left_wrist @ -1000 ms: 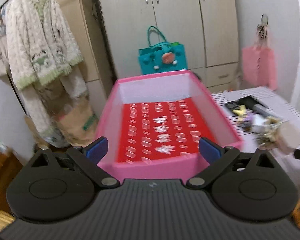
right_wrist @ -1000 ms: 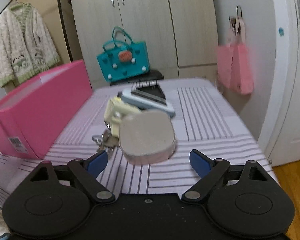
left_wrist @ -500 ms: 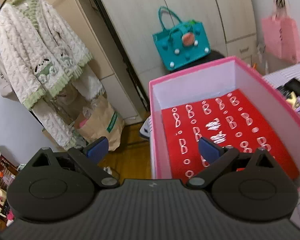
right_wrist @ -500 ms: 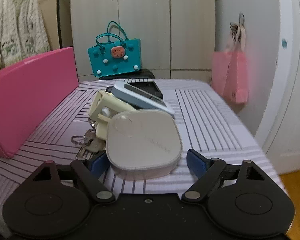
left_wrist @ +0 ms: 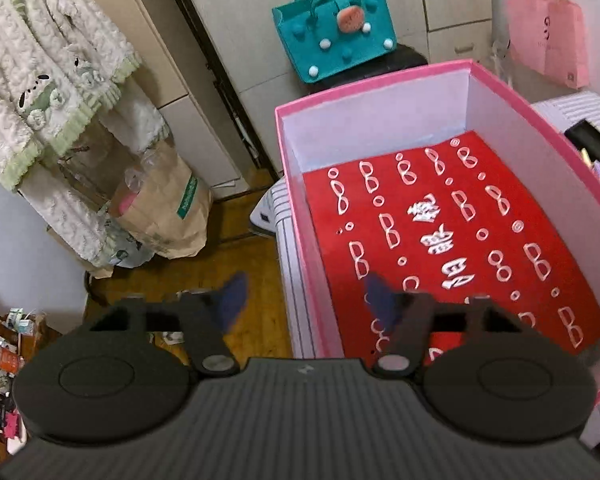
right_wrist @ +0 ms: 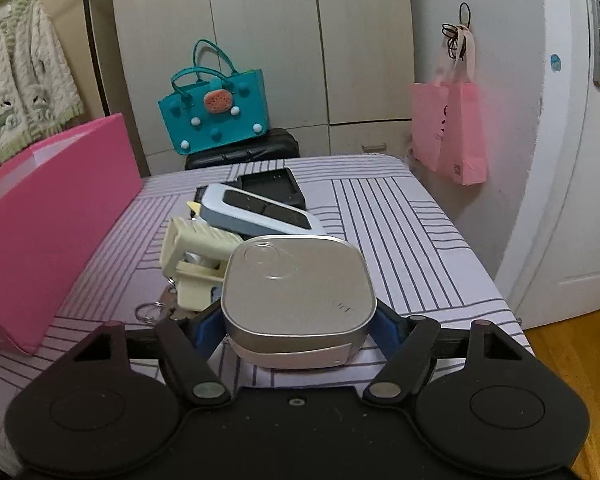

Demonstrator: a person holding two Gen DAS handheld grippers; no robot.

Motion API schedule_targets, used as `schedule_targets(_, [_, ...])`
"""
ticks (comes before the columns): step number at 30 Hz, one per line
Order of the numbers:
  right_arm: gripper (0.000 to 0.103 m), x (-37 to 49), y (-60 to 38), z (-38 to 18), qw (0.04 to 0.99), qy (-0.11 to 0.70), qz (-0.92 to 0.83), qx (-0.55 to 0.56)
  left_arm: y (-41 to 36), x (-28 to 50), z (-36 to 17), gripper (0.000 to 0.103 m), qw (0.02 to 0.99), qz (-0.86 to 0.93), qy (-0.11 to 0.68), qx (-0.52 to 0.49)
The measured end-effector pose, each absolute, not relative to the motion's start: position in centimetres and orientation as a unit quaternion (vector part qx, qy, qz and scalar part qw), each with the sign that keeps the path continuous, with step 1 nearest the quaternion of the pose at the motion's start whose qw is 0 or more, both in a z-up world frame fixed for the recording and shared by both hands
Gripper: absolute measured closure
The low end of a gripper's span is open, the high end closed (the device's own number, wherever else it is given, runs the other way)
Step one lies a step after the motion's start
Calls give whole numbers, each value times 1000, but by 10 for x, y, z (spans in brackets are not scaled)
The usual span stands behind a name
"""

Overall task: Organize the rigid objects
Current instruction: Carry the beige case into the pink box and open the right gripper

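Here the surface is a striped cloth (right_wrist: pixel 400 216), pale lilac with dark lines, spread over a flat top in a small bedroom; behind it stand grey wardrobe doors (right_wrist: pixel 260 40), a teal felt bag (right_wrist: pixel 216 116) with pompoms, a pink paper bag (right_wrist: pixel 452 132) hung on the white wall, and a fluffy cream cardigan (left_wrist: pixel 40 80) on a rail above a wooden floor (left_wrist: pixel 236 256); a pink box (left_wrist: pixel 300 208), rectangular and smooth-sided, sits at the cloth's left edge, white inside with a red printed sheet (left_wrist: pixel 440 240) on its bottom; the left gripper (left_wrist: pixel 304 300) straddles the box's near left wall, one blurred blue finger outside and one inside, jaws closing and not yet pressing on the wall; near the cloth's middle lies a pile of hard things: a rounded square silver case (right_wrist: pixel 300 284) with a matte metallic lid, a cream plastic clip (right_wrist: pixel 192 256), a slim grey-blue device (right_wrist: pixel 260 212), a black tray (right_wrist: pixel 272 184) and a key ring (right_wrist: pixel 152 312); the right gripper (right_wrist: pixel 296 324) has its blue pads against both sides of the silver case, jaws closing on it
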State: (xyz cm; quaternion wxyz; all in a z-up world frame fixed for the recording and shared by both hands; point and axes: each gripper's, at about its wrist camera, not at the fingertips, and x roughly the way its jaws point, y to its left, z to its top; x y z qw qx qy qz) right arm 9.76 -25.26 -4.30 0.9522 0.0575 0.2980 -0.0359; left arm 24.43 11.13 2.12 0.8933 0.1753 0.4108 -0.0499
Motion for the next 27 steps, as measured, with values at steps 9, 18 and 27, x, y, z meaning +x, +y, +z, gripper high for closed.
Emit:
schedule_targets(9, [25, 94, -244, -17, 958, 281, 1, 51, 118, 243, 11, 97, 885, -63, 439, 143])
schedule_targets(18, [25, 102, -219, 33, 959, 263, 105, 33, 108, 227, 14, 96, 881, -81, 437, 163])
schedule_targets(27, [25, 129, -173, 81, 928, 280, 244, 23, 106, 217, 19, 95, 869, -110, 456, 154])
